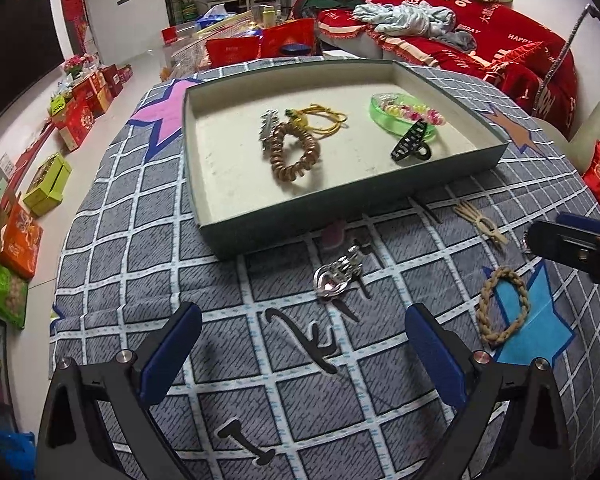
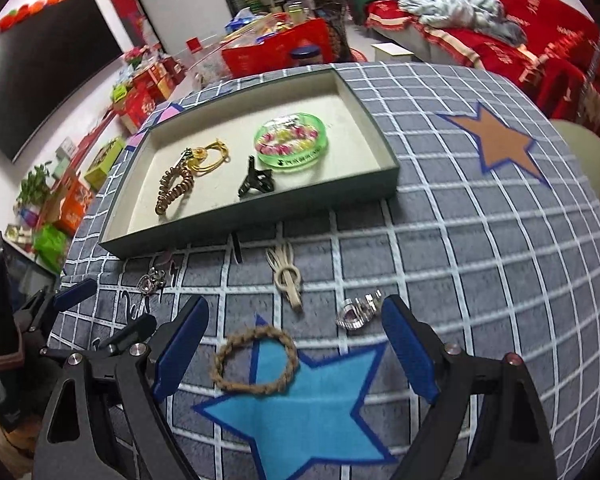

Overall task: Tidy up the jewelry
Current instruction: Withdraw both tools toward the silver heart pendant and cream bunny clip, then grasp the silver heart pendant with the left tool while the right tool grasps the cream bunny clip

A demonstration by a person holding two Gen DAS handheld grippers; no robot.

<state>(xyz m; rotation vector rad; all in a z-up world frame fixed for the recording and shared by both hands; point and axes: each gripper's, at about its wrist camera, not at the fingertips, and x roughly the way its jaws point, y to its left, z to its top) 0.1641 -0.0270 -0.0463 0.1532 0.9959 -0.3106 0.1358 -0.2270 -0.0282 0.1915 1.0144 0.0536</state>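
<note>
A shallow grey-green tray (image 1: 380, 196) (image 2: 260, 222) on the checked cloth holds a brown spiral hair tie (image 1: 294, 152), a silver clip, a yellow cord, a black claw clip (image 1: 412, 144) and a green case of beads (image 2: 291, 145). On the cloth lie a silver heart clip (image 1: 334, 276) (image 2: 152, 280), a beige clip (image 2: 288, 276), a second silver clip (image 2: 358, 314) and a braided band (image 2: 256, 358) (image 1: 500, 306). My left gripper (image 1: 304, 322) stands open just short of the silver heart clip. My right gripper (image 2: 296, 316) is open over the braided band, its jaws empty.
A blue star patch (image 2: 300, 408) lies under the braided band and a brown star (image 2: 500, 144) sits to the right. A thin black pin (image 2: 237, 246) lies by the tray's near wall. Red bedding (image 1: 480, 32) and gift boxes (image 1: 84, 108) surround the table.
</note>
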